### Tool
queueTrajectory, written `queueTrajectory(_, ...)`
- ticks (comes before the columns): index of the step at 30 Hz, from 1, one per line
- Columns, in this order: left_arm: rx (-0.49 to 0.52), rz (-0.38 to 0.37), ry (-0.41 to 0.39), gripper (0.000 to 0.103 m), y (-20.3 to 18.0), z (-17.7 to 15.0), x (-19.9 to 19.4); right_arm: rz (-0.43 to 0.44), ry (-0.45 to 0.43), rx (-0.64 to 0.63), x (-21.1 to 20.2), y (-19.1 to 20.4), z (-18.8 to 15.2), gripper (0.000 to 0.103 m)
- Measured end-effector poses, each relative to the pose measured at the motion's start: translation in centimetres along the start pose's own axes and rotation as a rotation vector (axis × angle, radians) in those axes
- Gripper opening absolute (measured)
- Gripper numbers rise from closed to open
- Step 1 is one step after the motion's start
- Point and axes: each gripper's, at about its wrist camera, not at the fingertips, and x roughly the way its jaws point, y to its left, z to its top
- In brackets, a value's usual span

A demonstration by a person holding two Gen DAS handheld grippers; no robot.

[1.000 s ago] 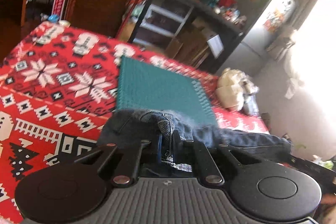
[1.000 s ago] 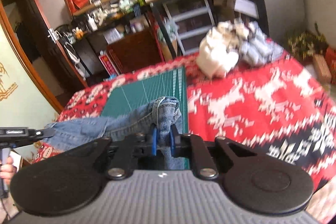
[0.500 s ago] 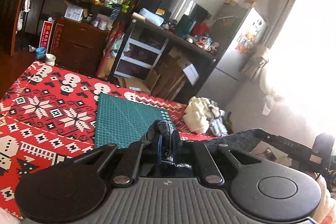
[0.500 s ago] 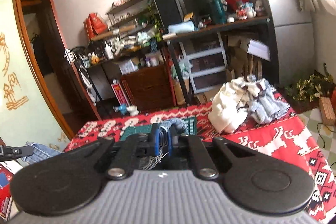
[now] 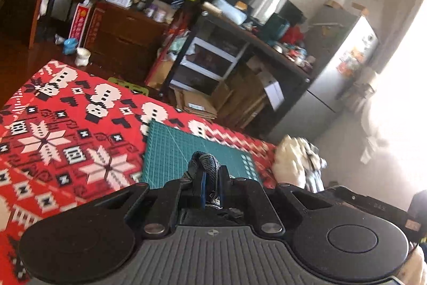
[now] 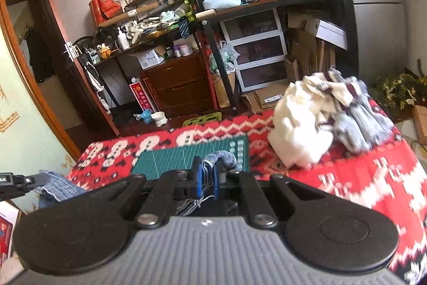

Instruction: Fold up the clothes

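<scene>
Red patterned cloth covers the bench [image 6: 360,178]. Jeans [image 5: 204,164] are pinched tight by the left gripper [image 5: 210,184] and the right gripper [image 6: 206,178], held up, not yet folded. White clothes [image 6: 301,130] wait.

Green cutting mat [image 6: 186,155] bare ahead of both grippers, open for passage; red patterned cloth [image 5: 66,124] clear across left side; heap of white and grey clothes [image 6: 320,119] blocks far right corner, off mat; denim [image 6: 221,158] bunched at right gripper [image 6: 206,178]; shelving and drawers [image 6: 256,55] stand beyond far edge.
</scene>
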Motion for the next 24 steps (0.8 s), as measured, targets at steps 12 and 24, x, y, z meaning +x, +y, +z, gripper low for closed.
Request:
queueTrajectory(12,0.008,0.134,0.046,0.032,2.4,1.5,8.0,-0.059,0.108,-0.027,9.3,-0.4,-0.7,0.037)
queueTrajectory(24,0.082,0.076,0.085,0.040,0.7,-1.8,5.9,-0.017,0.188,-0.046,6.5,-0.6,-5.3,0.044)
